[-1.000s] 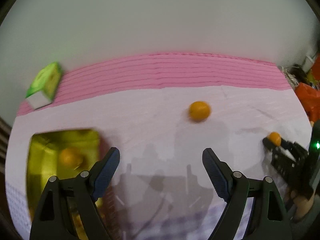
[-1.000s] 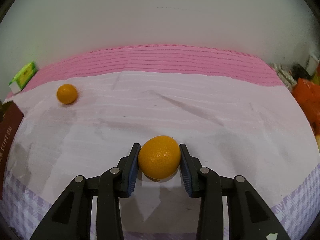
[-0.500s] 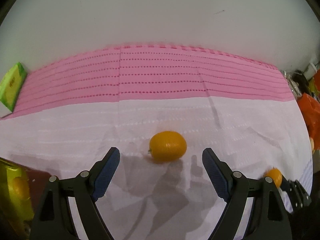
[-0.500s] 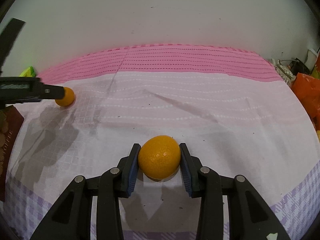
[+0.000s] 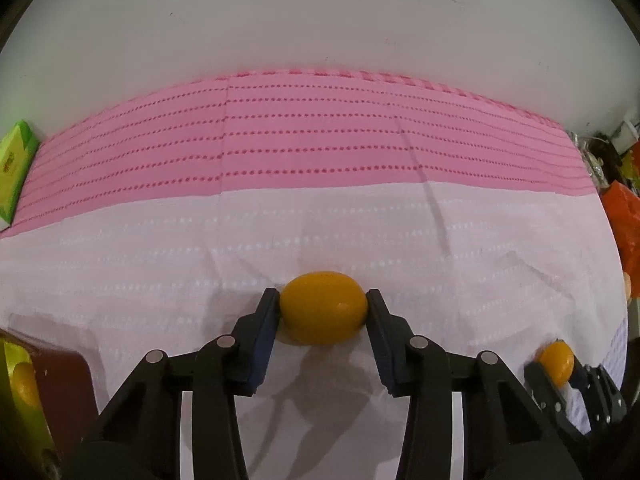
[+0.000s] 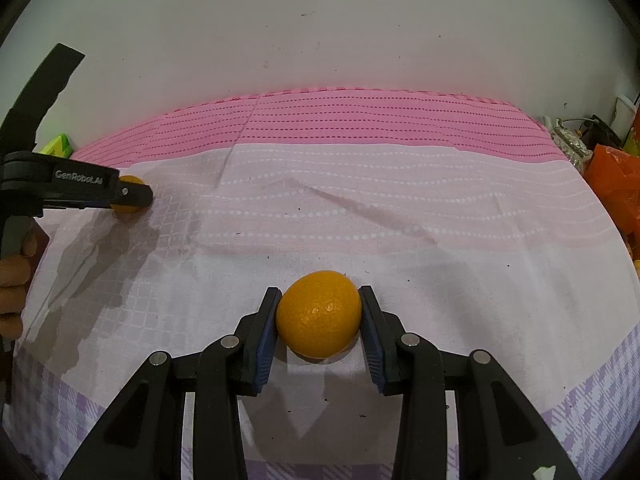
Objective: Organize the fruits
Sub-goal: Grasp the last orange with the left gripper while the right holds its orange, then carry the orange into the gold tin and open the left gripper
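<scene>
In the left wrist view a smooth orange fruit (image 5: 322, 312) rests on the white cloth between the blue pads of my left gripper (image 5: 322, 301). Its jaws are closing and both pads touch the fruit's sides. A second, dimpled orange (image 6: 318, 318) sits on the cloth with my right gripper (image 6: 319, 309) shut on it. The right wrist view shows the left gripper (image 6: 134, 196) side-on at far left, its orange (image 6: 129, 181) mostly hidden. At the left view's lower right edge is the right gripper's orange (image 5: 556, 362).
A yellow container (image 5: 18, 436) with an orange (image 5: 25, 384) inside sits at the lower left, beside a brown box (image 5: 64, 380). A green carton (image 5: 14, 168) lies at the back left. Orange bags and clutter (image 6: 612, 176) crowd the right edge. A hand (image 6: 14, 276) holds the left gripper.
My left gripper moved right and down from the yellow container to the loose orange and shut its wide-open jaws on it. The right gripper kept still with its orange.
</scene>
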The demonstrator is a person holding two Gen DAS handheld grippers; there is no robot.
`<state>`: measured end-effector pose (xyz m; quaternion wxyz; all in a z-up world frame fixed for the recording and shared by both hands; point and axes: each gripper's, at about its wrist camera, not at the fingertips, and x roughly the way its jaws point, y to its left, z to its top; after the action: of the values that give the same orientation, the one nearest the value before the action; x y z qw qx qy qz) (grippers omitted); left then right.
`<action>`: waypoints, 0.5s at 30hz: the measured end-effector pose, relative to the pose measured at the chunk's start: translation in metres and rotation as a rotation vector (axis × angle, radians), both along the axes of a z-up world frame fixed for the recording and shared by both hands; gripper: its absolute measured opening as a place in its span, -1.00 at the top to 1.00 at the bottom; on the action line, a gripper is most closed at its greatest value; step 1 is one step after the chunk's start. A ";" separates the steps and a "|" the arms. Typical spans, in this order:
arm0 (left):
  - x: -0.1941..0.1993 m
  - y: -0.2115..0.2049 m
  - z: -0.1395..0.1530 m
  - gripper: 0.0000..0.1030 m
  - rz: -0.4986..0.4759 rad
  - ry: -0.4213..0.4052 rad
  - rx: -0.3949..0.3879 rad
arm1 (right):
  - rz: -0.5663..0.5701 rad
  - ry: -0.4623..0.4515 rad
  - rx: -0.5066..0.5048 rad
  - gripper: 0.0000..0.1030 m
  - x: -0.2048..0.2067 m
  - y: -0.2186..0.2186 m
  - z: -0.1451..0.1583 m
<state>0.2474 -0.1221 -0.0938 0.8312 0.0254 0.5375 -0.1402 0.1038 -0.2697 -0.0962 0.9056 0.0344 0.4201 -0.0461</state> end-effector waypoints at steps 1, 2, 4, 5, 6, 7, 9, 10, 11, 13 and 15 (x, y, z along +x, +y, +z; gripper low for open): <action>-0.002 0.002 0.000 0.14 -0.002 0.001 -0.004 | 0.000 0.000 0.000 0.30 0.000 0.000 0.000; -0.005 0.004 0.001 0.14 -0.001 0.001 -0.003 | 0.000 0.000 0.000 0.30 0.000 0.000 0.000; -0.014 0.009 0.002 0.14 -0.002 -0.002 0.005 | 0.000 0.000 0.000 0.30 0.000 0.000 0.000; -0.020 0.011 0.003 0.14 -0.005 -0.005 0.010 | 0.000 0.000 -0.001 0.30 0.000 0.000 0.000; -0.024 0.012 0.004 0.14 -0.008 -0.005 0.015 | 0.000 0.000 -0.002 0.30 0.000 0.000 0.000; -0.029 0.013 0.005 0.14 -0.011 -0.006 0.022 | 0.000 0.000 -0.004 0.30 0.000 0.001 0.000; -0.043 0.016 0.009 0.14 -0.016 -0.010 0.029 | 0.000 0.001 -0.006 0.30 0.000 0.001 -0.001; -0.048 0.017 0.010 0.14 -0.019 -0.013 0.028 | 0.000 0.001 -0.007 0.30 0.000 0.001 -0.001; -0.053 0.019 0.012 0.14 -0.021 -0.014 0.028 | 0.000 0.001 -0.008 0.30 0.000 0.001 -0.001; -0.064 0.021 0.016 0.15 -0.021 -0.019 0.037 | 0.000 0.001 -0.009 0.30 0.000 0.001 -0.001; -0.075 0.022 0.020 0.15 -0.027 -0.027 0.046 | 0.000 0.002 -0.011 0.30 -0.001 0.002 -0.001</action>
<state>0.1721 -0.0997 -0.0742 0.8356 0.0535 0.5288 -0.1388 0.1032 -0.2676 -0.0968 0.9055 0.0293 0.4206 -0.0484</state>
